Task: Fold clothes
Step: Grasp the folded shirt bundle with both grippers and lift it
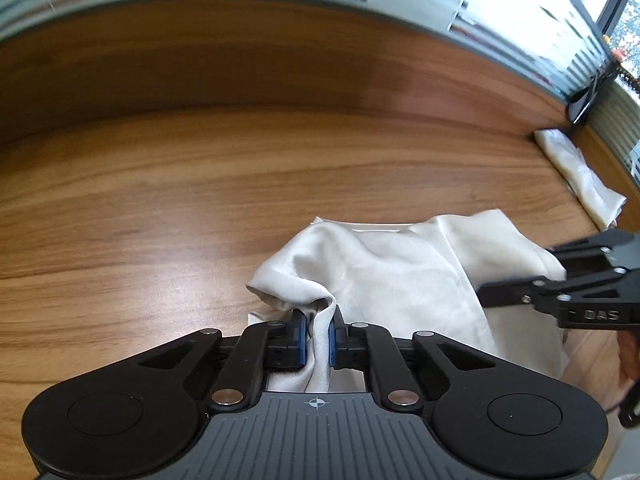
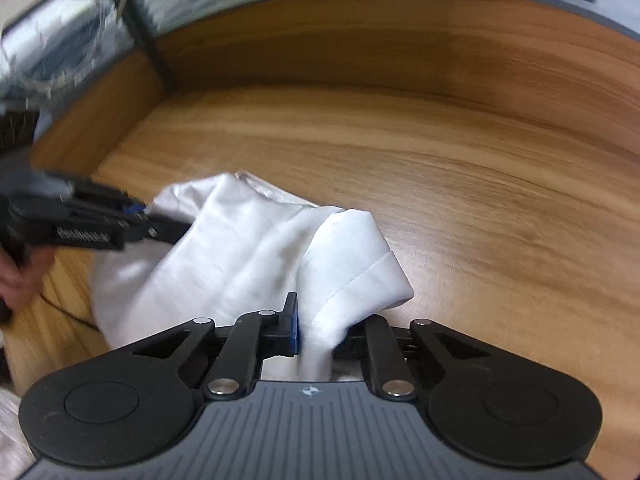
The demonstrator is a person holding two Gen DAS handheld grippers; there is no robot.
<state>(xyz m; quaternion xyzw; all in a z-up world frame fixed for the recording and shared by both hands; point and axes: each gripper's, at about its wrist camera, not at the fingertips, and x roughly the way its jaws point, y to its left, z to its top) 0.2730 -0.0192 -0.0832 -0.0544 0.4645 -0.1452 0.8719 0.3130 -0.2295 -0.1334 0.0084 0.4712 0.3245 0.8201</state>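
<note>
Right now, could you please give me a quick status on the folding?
Left claw shut on white garment. Right claw shut on it too. Second folded cloth near table's far corner, clear of us.

The left claw (image 1: 318, 338) points steeply down toward the table, its blue pads (image 1: 301, 340) pinched together on a bunched fold of white cloth (image 1: 384, 268). The right claw (image 2: 316, 334) tilts down likewise, its jaws closed on another gathered fold of the same cloth. A bare hand (image 2: 18, 276) grips the left claw's handle.
</note>
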